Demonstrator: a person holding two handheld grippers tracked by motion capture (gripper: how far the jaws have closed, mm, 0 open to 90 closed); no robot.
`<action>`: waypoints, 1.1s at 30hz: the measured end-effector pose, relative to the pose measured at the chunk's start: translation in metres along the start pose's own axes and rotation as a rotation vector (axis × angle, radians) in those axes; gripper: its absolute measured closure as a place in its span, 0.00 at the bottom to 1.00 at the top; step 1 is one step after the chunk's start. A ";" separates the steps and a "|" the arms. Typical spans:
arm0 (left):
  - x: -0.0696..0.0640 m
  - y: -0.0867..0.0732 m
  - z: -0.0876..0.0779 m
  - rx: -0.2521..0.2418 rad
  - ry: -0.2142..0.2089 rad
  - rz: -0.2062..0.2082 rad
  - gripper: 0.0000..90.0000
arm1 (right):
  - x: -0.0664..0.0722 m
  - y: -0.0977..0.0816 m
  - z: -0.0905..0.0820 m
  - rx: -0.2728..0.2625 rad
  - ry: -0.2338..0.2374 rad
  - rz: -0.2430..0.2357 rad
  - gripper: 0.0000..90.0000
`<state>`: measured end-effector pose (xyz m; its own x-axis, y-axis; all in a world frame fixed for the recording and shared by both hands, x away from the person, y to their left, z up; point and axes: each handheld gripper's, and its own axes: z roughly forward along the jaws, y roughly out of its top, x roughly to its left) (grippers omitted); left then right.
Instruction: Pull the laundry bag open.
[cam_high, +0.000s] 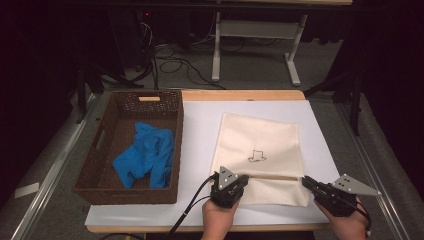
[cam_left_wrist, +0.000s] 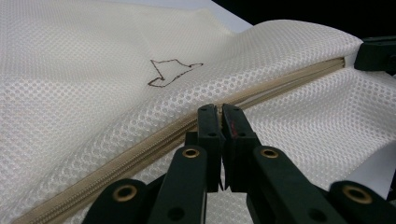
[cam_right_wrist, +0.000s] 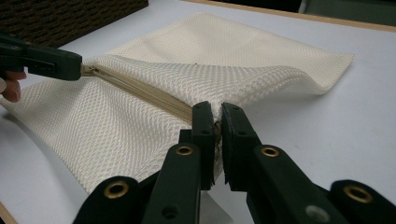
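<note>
- Cream mesh bag (cam_high: 260, 152) lay flat on the white tabletop (cam_high: 200, 130), just right of the wicker basket (cam_high: 125, 190), its long axis running away from the person.
- Its zipper (cam_left_wrist: 280, 84) ran crosswise near the person's edge.
- Left tool (cam_high: 231, 189) was clenched on the zipper's left end.
- Right tool (cam_high: 307, 182) was clenched on the bag's right end of that zipper.
- Blue cloth (cam_high: 145, 155) lay inside the basket.

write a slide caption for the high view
Both tongs, left and right, pinch the zipper ends of a cream mesh bag beside a wicker basket.
</note>
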<state>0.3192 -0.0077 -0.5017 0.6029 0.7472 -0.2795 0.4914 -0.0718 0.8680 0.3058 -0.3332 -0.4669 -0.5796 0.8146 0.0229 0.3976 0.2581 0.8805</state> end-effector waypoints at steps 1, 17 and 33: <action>0.000 0.000 0.000 0.002 0.003 0.000 0.97 | 0.000 0.000 0.000 -0.003 0.003 0.000 0.96; 0.018 -0.007 -0.017 0.009 0.093 -0.041 0.97 | -0.004 -0.001 -0.003 -0.002 -0.027 0.015 0.96; 0.049 -0.008 -0.059 0.118 0.206 -0.003 0.97 | -0.019 -0.005 -0.006 -0.002 -0.056 0.056 0.96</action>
<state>0.3076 0.0681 -0.4976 0.4666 0.8656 -0.1817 0.5698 -0.1371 0.8102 0.3103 -0.3533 -0.4692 -0.5156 0.8556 0.0453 0.4265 0.2104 0.8797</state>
